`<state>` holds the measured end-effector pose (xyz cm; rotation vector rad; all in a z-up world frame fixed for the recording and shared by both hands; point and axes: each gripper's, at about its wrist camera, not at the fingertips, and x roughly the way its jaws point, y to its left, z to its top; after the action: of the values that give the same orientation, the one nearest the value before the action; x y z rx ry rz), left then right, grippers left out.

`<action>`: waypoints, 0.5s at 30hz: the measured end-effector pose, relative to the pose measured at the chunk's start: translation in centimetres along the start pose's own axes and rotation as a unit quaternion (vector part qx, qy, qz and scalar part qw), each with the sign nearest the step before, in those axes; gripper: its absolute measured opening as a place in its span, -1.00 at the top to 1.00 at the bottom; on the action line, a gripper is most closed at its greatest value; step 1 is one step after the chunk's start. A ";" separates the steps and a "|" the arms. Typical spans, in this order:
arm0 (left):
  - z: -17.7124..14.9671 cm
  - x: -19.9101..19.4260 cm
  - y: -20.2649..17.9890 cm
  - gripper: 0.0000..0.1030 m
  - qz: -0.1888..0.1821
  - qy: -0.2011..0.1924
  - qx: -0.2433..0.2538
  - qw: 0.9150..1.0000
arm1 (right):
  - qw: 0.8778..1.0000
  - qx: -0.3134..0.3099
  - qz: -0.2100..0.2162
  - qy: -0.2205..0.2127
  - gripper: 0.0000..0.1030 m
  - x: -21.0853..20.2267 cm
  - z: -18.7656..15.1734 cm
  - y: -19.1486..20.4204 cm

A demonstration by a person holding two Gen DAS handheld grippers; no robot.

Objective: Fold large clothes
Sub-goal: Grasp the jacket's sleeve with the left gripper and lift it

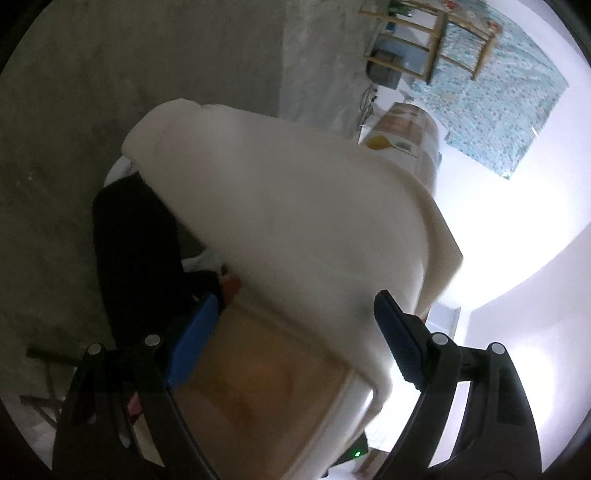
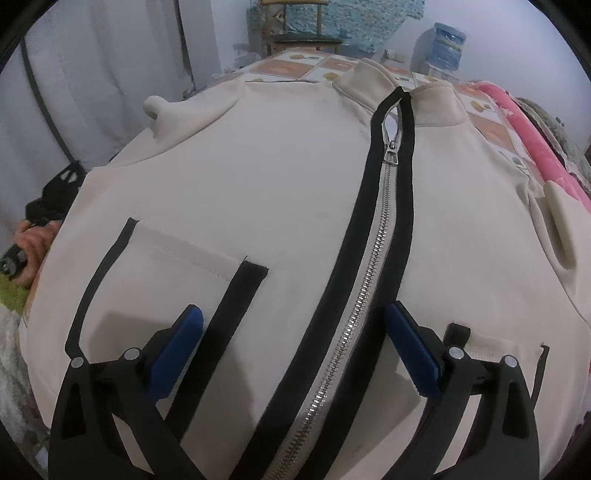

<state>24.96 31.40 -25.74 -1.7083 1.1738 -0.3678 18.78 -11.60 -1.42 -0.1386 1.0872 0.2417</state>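
Observation:
A cream zip jacket lies front-up and spread flat on the bed, with a black-edged silver zipper closed nearly to the collar and black-trimmed pockets. My right gripper is open, low over the jacket's hem, its blue pads astride the zipper. In the left wrist view the jacket's cream cloth hangs blurred over the bed's edge. My left gripper is open close beside that cloth and holds nothing. It also shows at the far left of the right wrist view, in a hand.
The bed's patterned sheet shows beyond the collar. A pink blanket lies along the right side. A wooden chair and a water bottle stand behind the bed. A grey curtain hangs at left.

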 end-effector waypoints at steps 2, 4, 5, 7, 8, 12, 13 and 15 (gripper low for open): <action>0.8 0.7 -0.2 -0.60 0.001 -0.003 -0.011 1.000 | 1.000 0.002 -0.001 0.001 -0.86 0.0 0.0 0.0; 1.8 0.5 -1.1 -0.44 0.011 -0.011 -0.008 1.000 | 1.000 0.003 -0.001 0.000 -0.86 0.1 0.0 0.0; 2.1 0.9 -1.6 -0.22 0.024 -0.018 -0.007 1.000 | 1.000 0.003 -0.001 0.000 -0.86 0.1 0.0 0.0; 2.7 0.5 -2.8 0.27 0.050 -0.031 0.001 0.998 | 1.000 0.003 -0.001 -0.001 -0.86 0.1 0.0 0.0; 3.0 0.1 -3.3 0.58 0.062 -0.038 0.007 0.997 | 1.000 0.003 -0.001 -0.001 -0.86 0.1 0.0 0.0; 2.9 -2.4 -8.4 0.83 0.145 -0.119 0.100 0.977 | 1.000 0.002 0.000 -0.005 -0.86 0.1 0.0 -0.1; 2.0 -3.1 -11.0 0.85 0.179 -0.153 0.147 0.961 | 1.000 0.002 0.000 -0.006 -0.86 0.1 0.0 -0.1; -1.1 -4.1 -16.9 0.86 0.247 -0.226 0.256 0.907 | 1.000 0.002 0.001 -0.011 -0.86 0.1 -0.1 -0.2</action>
<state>31.22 34.83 -9.81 -0.9238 1.0003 0.0428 18.74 -11.78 -1.53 -0.1313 1.0666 0.2423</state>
